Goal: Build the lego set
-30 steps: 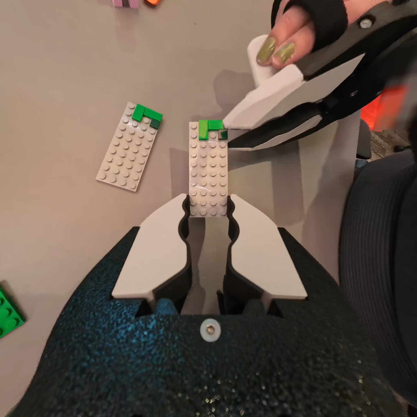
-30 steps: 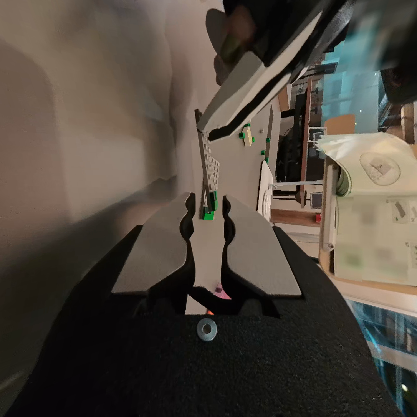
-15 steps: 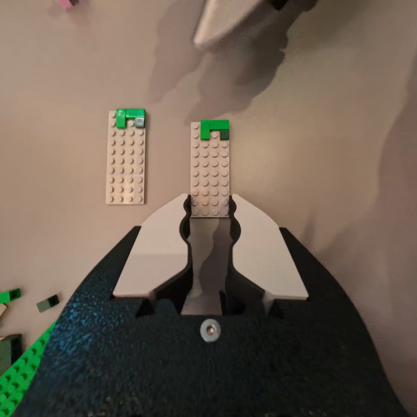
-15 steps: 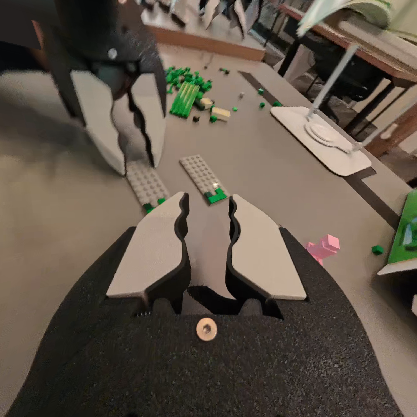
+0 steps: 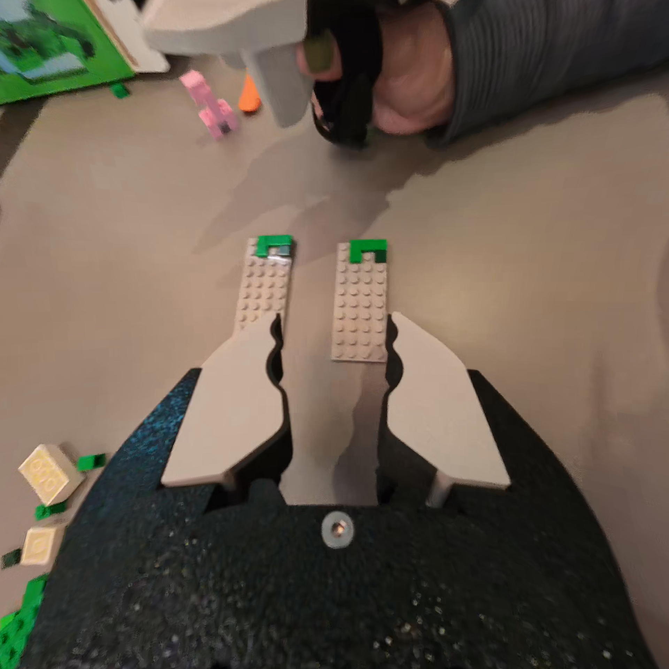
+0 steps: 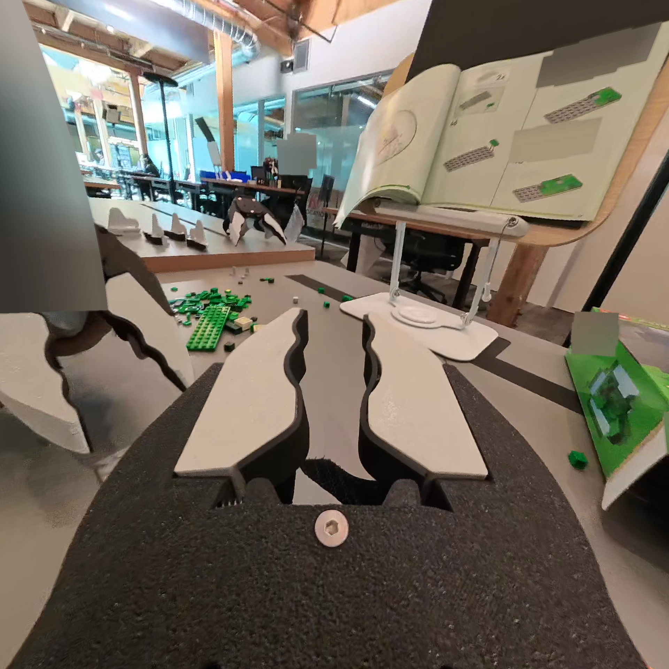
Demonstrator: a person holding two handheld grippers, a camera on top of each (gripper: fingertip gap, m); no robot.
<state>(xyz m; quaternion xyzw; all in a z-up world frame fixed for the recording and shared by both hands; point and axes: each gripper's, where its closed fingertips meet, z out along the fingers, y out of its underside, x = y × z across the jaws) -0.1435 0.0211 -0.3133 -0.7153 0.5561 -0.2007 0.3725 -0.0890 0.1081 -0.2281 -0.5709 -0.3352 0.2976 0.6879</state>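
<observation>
Two grey plates lie side by side, left (image 5: pixel 266 286) and right (image 5: pixel 360 307). Two cream bricks, (image 5: pixel 49 474) and (image 5: pixel 38 550), sit near left. One pink figure (image 5: pixel 211 105) stands far.

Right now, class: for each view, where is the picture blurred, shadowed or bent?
Left wrist view: the hand and pink figure are motion-blurred; soft shadows fall on the table. Right wrist view: sharper, but wide-angle bending curves the instruction booklet.

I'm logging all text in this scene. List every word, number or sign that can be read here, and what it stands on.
I don't copy out writing, so here is only what bears it.
Instruction booklet: small printed marks beside the step drawings.
Green box: front is blurred, nothing readable.
Cream bricks: printed pattern, too blurred to read.
Grey plates: no writing shows.
</observation>
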